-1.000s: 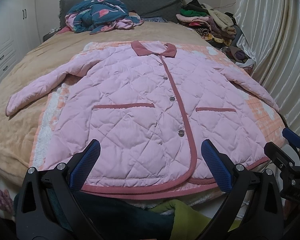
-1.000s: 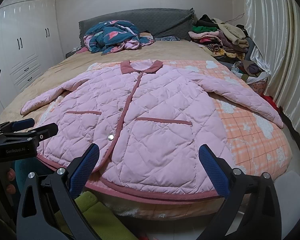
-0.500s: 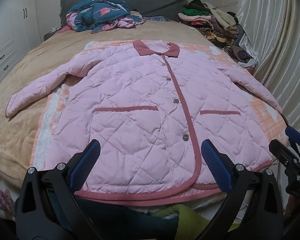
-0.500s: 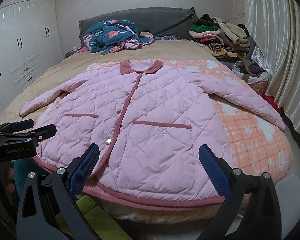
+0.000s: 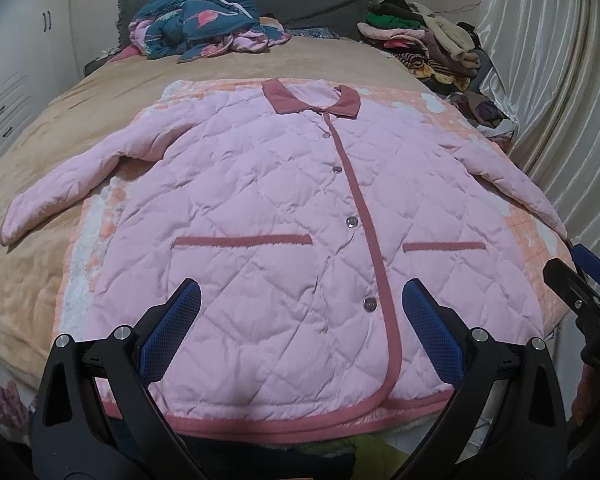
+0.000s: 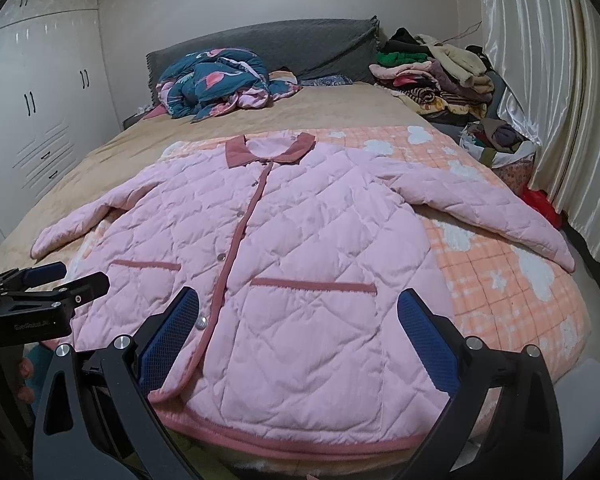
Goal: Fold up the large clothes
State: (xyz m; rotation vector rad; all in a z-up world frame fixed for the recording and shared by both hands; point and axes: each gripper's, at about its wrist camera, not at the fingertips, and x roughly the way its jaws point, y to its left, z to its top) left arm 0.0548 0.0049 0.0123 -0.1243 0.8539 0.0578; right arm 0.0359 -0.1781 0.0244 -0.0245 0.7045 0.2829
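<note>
A pink quilted jacket (image 5: 268, 216) (image 6: 300, 264) with dusty-rose trim and collar lies flat and buttoned on the bed, sleeves spread out to both sides, hem toward me. My left gripper (image 5: 300, 332) hovers open over the hem, left of the button placket, holding nothing. My right gripper (image 6: 296, 336) is open above the jacket's right pocket area, also empty. In the left wrist view the right gripper (image 5: 580, 280) shows at the right edge; the right wrist view has the left gripper (image 6: 60, 280) at its left edge.
An orange checked blanket (image 6: 500, 280) lies under the jacket on a tan bedspread (image 5: 32, 200). A crumpled teal quilt (image 6: 216, 80) sits by the grey headboard. Piled clothes (image 6: 432, 76) fill the far right corner. Curtains (image 6: 548, 100) hang right, white wardrobes (image 6: 36, 120) left.
Both grippers have moved forward and closer over the jacket's hem; the jacket looms larger. The jaws stayed open and the jacket has not moved.
</note>
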